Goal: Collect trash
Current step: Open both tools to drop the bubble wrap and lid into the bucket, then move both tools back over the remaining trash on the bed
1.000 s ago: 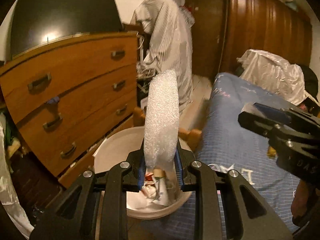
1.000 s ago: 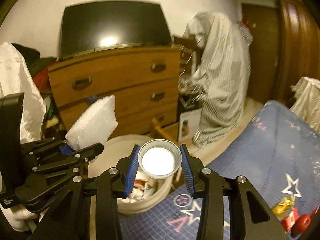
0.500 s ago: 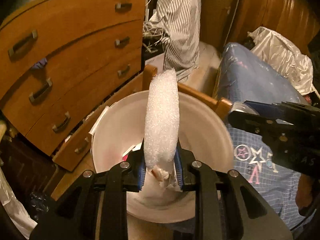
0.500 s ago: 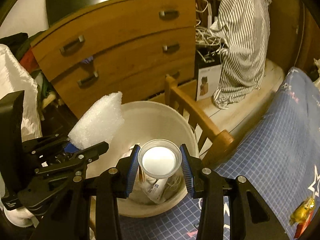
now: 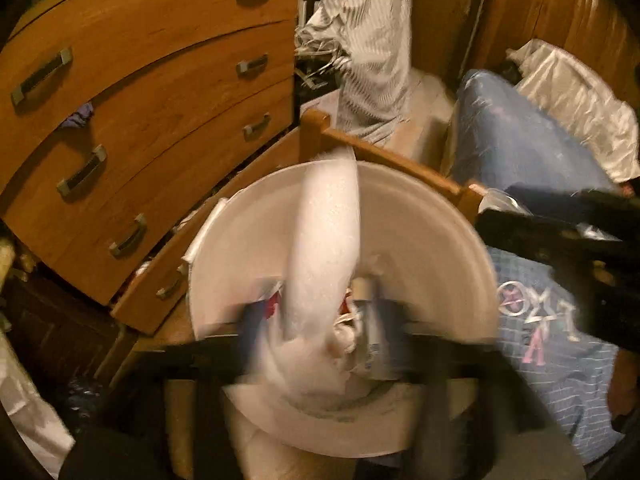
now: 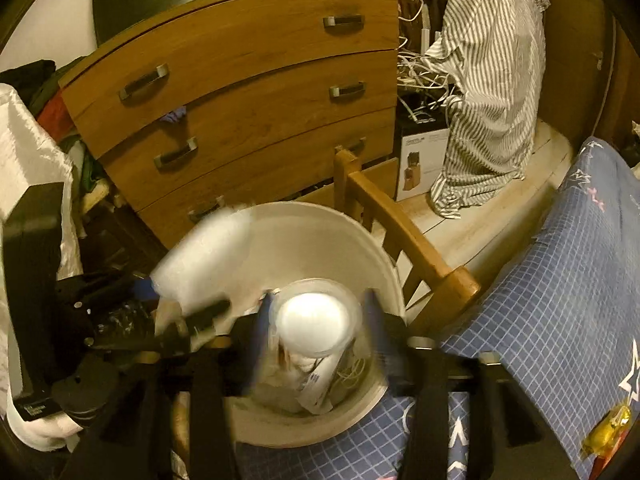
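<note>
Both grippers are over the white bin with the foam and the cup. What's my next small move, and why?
Probably just hold both over the bin and let the jaws finish opening: the left gripper is releasing the foam sheet and the right gripper the cup, both above trash inside.

Little can be read here. The blue checked bedspread (image 5: 560, 360), just right of the white bucket (image 5: 420, 208), carries pale printed letters and a ringed star emblem, too smeared to spell out. A white carton (image 6: 424, 160) behind the bucket, beside the dresser (image 6: 248, 92), shows a knife-block picture under tiny, illegible print.
</note>
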`<state>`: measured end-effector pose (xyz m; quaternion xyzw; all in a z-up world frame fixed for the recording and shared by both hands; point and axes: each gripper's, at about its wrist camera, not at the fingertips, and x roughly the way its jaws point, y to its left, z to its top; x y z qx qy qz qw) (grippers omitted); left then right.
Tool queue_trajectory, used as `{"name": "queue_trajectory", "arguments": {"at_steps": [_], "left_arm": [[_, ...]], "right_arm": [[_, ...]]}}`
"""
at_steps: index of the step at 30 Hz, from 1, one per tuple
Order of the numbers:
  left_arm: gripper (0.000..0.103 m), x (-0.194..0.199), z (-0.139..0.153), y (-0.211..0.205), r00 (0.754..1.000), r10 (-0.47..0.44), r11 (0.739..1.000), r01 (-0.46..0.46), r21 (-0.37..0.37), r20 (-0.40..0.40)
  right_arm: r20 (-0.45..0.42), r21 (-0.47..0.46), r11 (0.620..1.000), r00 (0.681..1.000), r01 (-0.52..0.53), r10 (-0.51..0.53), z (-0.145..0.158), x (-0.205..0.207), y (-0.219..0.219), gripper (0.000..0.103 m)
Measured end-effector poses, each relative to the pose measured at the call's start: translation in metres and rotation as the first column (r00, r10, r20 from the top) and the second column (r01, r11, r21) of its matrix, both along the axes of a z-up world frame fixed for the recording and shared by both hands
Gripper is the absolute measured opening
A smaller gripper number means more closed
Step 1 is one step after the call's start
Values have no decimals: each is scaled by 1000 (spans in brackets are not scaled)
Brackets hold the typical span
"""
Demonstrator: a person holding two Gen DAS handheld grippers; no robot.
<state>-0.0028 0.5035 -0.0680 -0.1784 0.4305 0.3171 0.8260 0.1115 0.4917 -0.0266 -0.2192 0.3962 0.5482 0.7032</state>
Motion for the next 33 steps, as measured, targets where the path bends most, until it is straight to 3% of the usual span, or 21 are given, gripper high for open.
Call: {"name": "queue_trajectory", "arguments": {"at_steps": [1, 8, 18, 21, 23, 26, 31, 33], "left_arm": [[85, -3, 0, 2, 1000, 16, 1000, -16, 16, 4], [85, -19, 2, 15, 997, 65, 998, -65, -4, 47], [85, -13, 30, -26, 994, -3, 999, -1, 39, 105], [86, -3, 32, -62, 989, -71, 997, 65, 51, 126], [92, 10, 26, -93, 983, -132, 991, 126, 52, 131], [93, 33, 11, -136, 966, -227, 974, 224, 33, 124], [93, 82, -31, -225, 910, -401, 911, 409, -60, 109], [93, 101, -48, -261, 874, -477, 872, 484, -73, 90]], "right_arm": [[-1, 18, 1000, 1000, 9, -9, 2, 2, -2, 76], [-53, 68, 997, 998, 23, -20, 9, 13, -19, 76], [-48, 153, 986, 997, 60, -53, 31, 15, -96, 76], [3, 188, 978, 996, 91, -93, 34, 14, -155, 76], [20, 205, 971, 991, 123, -129, 30, 16, -192, 76], [43, 219, 952, 973, 212, -227, 13, 25, -274, 76], [36, 166, 914, 924, 370, -381, -34, 46, -399, 76], [18, 129, 885, 891, 447, -453, -56, 59, -451, 76]]}}
